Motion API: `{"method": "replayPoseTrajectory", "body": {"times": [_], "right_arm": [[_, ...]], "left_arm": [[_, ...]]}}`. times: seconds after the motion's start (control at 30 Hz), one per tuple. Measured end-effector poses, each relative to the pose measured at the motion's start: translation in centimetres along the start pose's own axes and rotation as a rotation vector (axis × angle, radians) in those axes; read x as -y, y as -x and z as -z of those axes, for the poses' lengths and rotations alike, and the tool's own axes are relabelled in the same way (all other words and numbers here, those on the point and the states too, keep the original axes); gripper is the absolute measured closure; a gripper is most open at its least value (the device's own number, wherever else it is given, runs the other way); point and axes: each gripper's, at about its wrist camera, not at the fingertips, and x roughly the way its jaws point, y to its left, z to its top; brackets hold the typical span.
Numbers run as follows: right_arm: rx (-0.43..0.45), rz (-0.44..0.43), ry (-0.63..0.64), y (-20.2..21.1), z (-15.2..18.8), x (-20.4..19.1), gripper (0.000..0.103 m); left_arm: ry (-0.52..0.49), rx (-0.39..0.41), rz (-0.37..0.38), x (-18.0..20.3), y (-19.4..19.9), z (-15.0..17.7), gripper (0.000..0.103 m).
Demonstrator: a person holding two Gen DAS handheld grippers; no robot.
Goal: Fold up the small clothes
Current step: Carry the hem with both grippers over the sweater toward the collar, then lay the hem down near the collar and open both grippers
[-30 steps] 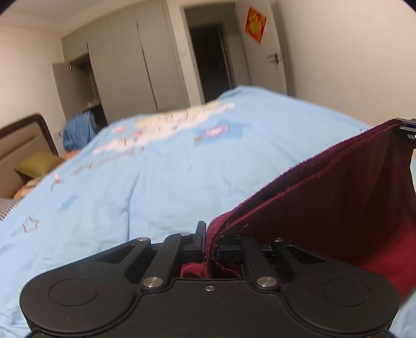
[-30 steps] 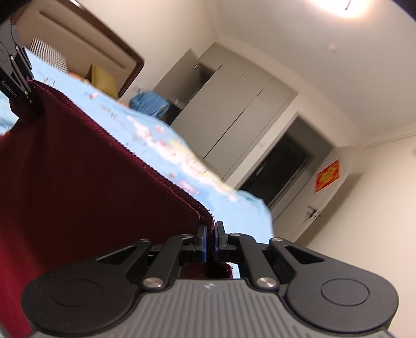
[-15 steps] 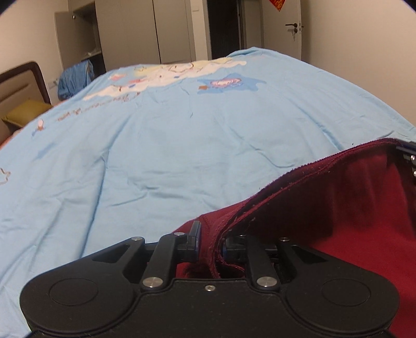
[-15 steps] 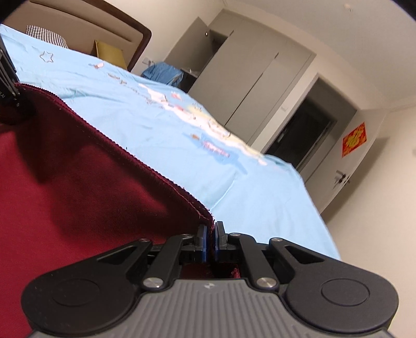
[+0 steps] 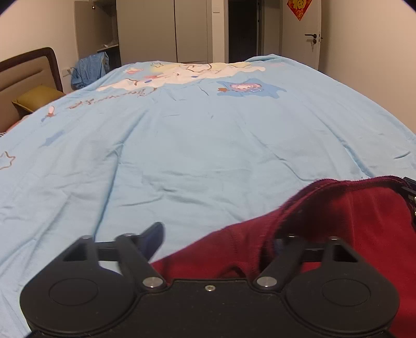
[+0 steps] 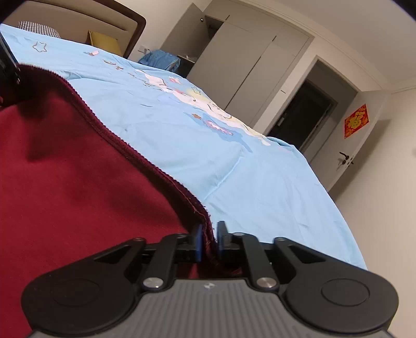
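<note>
Around us lies a bedroom with pale walls; grey wardrobe doors (image 5: 166,28) stand at twelve o'clock in the left wrist view, with a dark doorway beside them and a white door (image 5: 304,33) bearing a red paper ornament (image 5: 299,6) at one o'clock. We see a padded headboard (image 5: 28,70) at nine o'clock, with an olive cushion (image 5: 36,100) below it and blue clothing (image 5: 89,69) draped near the open wardrobe. Most of both views is filled by a light blue bedspread (image 5: 195,156) printed with cartoon figures and stars.

On it, at five o'clock in the left view, we have the dark red garment (image 5: 364,226); it spreads from six to nine o'clock in the right view, its ribbed hem running diagonally.

Our left gripper (image 5: 215,239) has its fingers spread wide, the left finger (image 5: 153,236) bare over the bedspread, the other hidden under red cloth. Our right gripper (image 6: 208,240) holds its fingers slightly apart with the hem corner lying between them; we cannot tell whether they grip it.
</note>
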Motion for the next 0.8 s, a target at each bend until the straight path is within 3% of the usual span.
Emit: {"method": "replayPoseTrajectory", "body": {"times": [0.03, 0.07, 0.27, 0.43, 0.6, 0.67, 0.77, 0.8], "right_arm": [[-0.003, 0.005, -0.003, -0.1, -0.2, 0.1, 0.076], [-0.005, 0.007, -0.007, -0.2, -0.1, 0.1, 0.074], [-0.017, 0.044, -0.032, 0.1, 0.2, 0.4, 0.049], [0.023, 0.117, -0.093, 1.5, 0.3, 1.5, 0.004], [0.105, 0.088, -0.036, 5.0, 0.1, 1.4, 0.0], [0.107, -0.003, -0.013, 5.9, 0.3, 1.1, 0.0], [0.068, -0.209, 0.014, 5.9, 0.8, 0.7, 0.0], [0.051, -0.234, 0.031, 5.7, 1.0, 0.4, 0.0]], "left_arm": [[-0.005, 0.0, -0.005, -0.2, 0.2, -0.1, 0.003], [-0.013, 0.0, -0.007, -0.3, 0.4, -0.3, 0.001], [0.011, -0.016, 0.004, -2.0, 1.5, -0.9, 0.001], [0.043, 0.041, 0.034, -1.7, 3.2, -0.3, 0.001], [-0.036, 0.093, 0.139, 2.1, 3.4, 1.3, 0.001], [-0.092, 0.11, 0.201, 3.9, 3.1, 2.1, 0.001], [-0.168, 0.097, 0.288, 6.3, 2.3, 2.9, 0.001], [-0.188, 0.09, 0.306, 6.9, 2.0, 3.0, 0.001]]}}
